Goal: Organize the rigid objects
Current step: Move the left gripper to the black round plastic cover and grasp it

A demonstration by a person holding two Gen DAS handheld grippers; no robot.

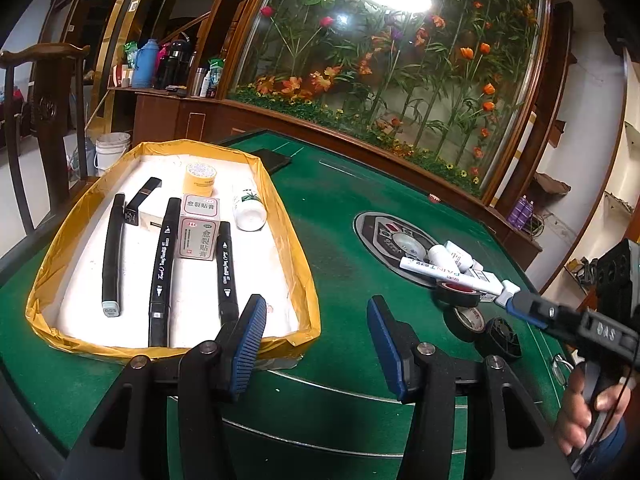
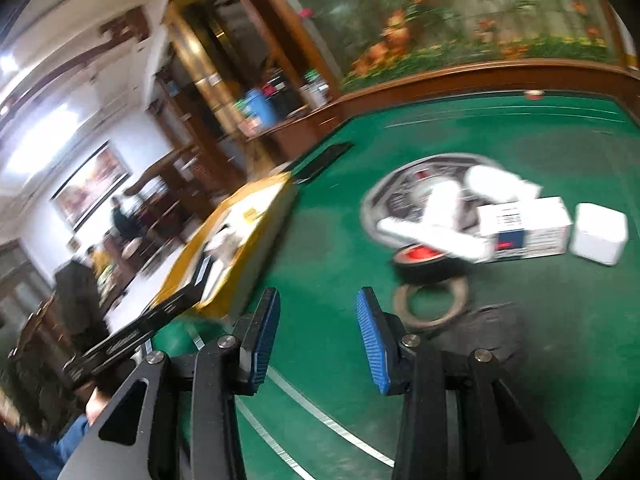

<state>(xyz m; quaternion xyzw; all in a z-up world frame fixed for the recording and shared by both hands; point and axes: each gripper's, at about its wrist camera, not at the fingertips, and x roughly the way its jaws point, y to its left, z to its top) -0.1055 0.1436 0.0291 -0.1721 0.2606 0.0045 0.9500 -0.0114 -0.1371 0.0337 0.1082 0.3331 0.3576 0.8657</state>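
Mostly smeared right-wrist view, white clutter [image 2: 460, 216] unreadable; left tongs [image 1: 316, 340], right tongs [image 2: 318, 340] agape, empty.

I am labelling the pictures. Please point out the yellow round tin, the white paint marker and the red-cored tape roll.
yellow round tin [image 1: 201, 179]: left wrist view, its side wall.
white paint marker [image 1: 448, 275]: left wrist view, mid-barrel.
red-cored tape roll [image 1: 460, 298]: left wrist view, black outer wall.

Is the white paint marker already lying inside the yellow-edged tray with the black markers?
No, the white paint marker lies outside the tray, on the pile over the round panel on the green table.
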